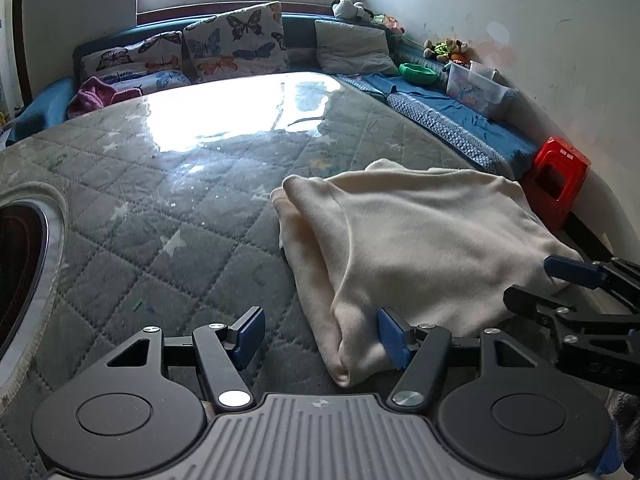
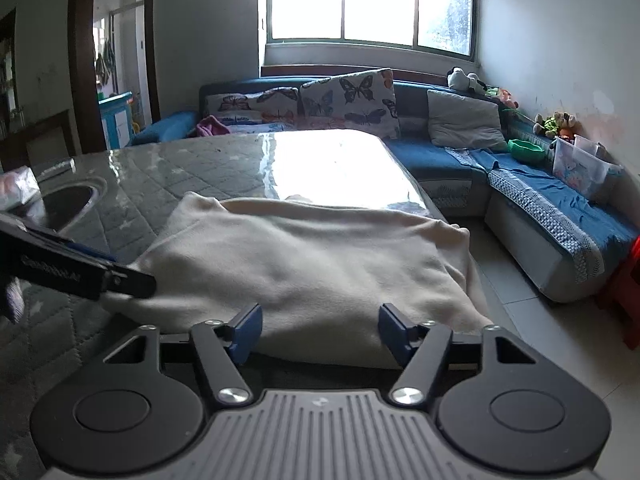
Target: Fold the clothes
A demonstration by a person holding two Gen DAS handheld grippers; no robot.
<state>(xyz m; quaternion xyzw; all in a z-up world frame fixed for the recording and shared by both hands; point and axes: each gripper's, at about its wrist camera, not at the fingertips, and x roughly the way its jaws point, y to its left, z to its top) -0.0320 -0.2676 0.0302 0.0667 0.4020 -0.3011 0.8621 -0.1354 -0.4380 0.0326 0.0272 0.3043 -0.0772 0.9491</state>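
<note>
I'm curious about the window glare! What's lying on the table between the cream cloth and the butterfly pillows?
Nothing: between the cream cloth and butterfly pillows, only bare shiny table, in both views.

Through the left wrist view we are looking forward and down along the left gripper [image 1: 320,336], close over the near left corner of the cream garment [image 1: 420,240]. Through the right wrist view we are facing the same way, close above its near edge, along the right gripper [image 2: 320,332]. Both views are sharing the garment, the quilted table [image 1: 160,200], the blue sofa [image 2: 440,160] and the window [image 2: 360,0] at the top of the frame.
</note>
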